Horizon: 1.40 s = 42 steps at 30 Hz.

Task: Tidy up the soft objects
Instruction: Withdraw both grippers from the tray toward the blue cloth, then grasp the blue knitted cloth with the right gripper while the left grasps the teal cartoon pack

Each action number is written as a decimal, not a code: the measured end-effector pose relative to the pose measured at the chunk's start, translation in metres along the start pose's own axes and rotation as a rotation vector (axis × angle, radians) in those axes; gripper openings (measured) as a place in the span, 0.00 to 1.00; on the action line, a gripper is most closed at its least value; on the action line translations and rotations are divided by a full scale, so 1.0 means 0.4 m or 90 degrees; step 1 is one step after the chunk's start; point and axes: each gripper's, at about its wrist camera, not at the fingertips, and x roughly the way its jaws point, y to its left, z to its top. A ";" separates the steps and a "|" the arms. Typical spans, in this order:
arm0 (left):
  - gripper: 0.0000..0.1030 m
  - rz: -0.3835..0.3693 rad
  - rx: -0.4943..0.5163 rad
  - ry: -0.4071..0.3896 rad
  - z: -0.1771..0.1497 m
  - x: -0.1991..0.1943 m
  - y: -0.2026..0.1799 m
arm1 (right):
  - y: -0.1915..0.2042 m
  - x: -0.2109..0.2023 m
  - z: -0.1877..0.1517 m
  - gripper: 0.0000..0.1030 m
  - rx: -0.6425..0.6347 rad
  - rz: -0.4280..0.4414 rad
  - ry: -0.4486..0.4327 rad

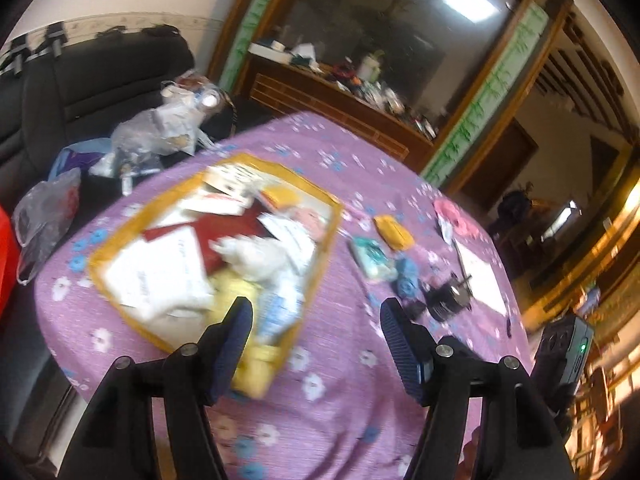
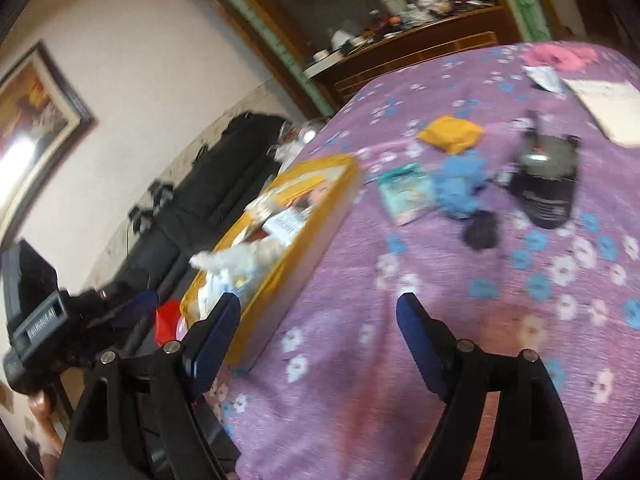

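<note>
Both the left gripper (image 1: 316,316) and the right gripper (image 2: 320,312) hang with jaws spread wide and empty. Ahead of the left jaws, the yellow-rimmed box (image 1: 320,256) already holds a white plush toy (image 1: 256,256) among packets. Beyond the right jaws, a yellow pouch (image 2: 450,134), a blue soft toy (image 2: 460,188) and a pink cloth (image 2: 560,56) lie loose on the purple floral cloth (image 2: 360,360), so sorting looks partly done.

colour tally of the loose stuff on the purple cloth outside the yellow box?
Yellow: 1, soft yellow pouch
Blue: 1, fuzzy blue plush
Teal: 1, flat teal packet
Pink: 1, crumpled pink fabric
Black: 2, ribbed black device, small dark fuzzy lump
White: 2, white paper sheet, crumpled white wrapper
Total: 8
</note>
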 end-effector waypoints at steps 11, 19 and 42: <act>0.68 -0.047 0.021 0.120 0.013 0.176 -0.133 | -0.148 -0.026 0.036 0.81 0.051 -0.002 0.012; 0.68 -0.055 0.036 0.115 0.021 0.196 -0.145 | -0.118 0.008 0.083 0.81 0.052 -0.031 0.016; 0.68 -0.046 0.041 0.105 0.003 0.190 -0.087 | -0.149 0.246 0.188 0.24 0.078 -0.293 0.020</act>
